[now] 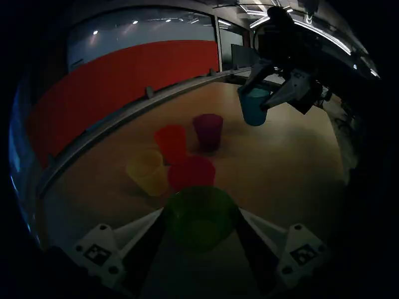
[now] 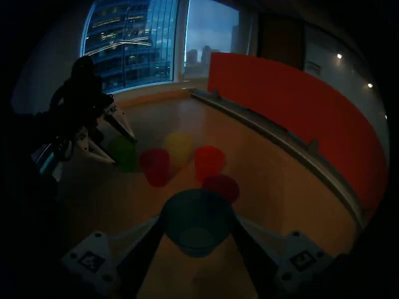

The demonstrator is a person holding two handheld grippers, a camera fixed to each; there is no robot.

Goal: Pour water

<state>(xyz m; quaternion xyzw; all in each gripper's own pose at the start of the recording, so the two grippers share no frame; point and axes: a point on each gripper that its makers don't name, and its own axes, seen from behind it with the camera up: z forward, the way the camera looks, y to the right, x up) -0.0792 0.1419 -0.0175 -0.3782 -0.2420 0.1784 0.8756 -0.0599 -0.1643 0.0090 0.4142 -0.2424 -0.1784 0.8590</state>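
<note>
Standing mouth-up: green cup [image 1: 199, 219], blue cup [image 1: 253, 105].

The table [image 1: 284, 164] is pale wood, with a rail [image 1: 149, 94] along its edge, far left of the left gripper [image 1: 199, 222]. Four cups stand ahead of that gripper: a crimson cup [image 1: 192, 172] nearest, a yellow cup [image 1: 147, 172] just left of it, an orange cup [image 1: 171, 142] behind those two and a purple cup [image 1: 208, 130] farthest, slightly right. Whether the green cup [image 1: 199, 207] between its fingers, or the blue cup [image 1: 252, 112] in the right gripper [image 1: 253, 98], touches the wood cannot be told.
</note>
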